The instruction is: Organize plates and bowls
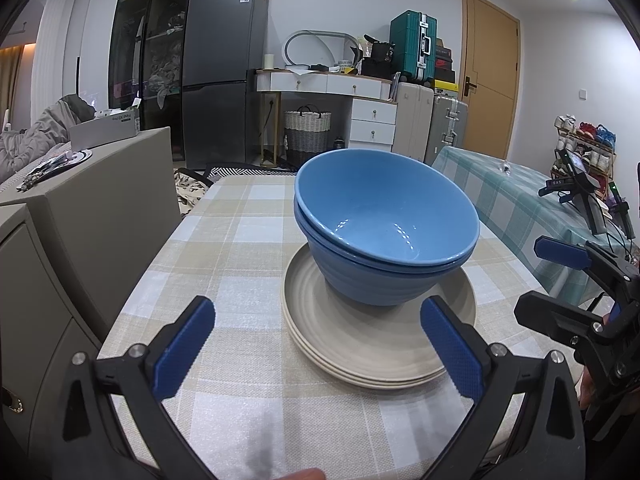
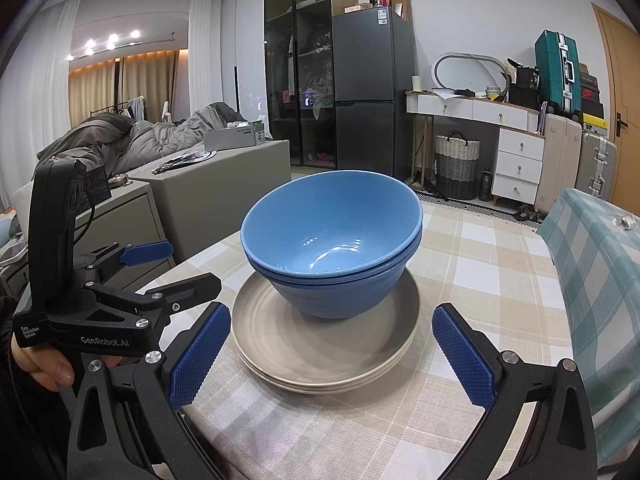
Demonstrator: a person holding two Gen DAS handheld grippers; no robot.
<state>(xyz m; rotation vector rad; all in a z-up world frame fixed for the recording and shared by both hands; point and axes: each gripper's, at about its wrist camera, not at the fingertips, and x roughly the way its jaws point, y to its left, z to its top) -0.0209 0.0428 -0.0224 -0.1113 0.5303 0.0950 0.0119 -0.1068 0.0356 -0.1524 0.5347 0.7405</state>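
Two blue bowls (image 1: pixel 384 232) sit nested one inside the other on top of a stack of beige plates (image 1: pixel 360 352), near the middle of the surface (image 1: pixel 240 248) with the checked cloth. The left gripper (image 1: pixel 320 344) and the right gripper (image 2: pixel 332 356) both hang just in front of the stack, their jaws spread wide and grasping nothing, not touching the plates.

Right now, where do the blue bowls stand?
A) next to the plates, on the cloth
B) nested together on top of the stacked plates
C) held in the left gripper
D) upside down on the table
B: the two blue bowls sit one inside the other, upright, on the stack of beige plates; both grippers are open and hold nothing.
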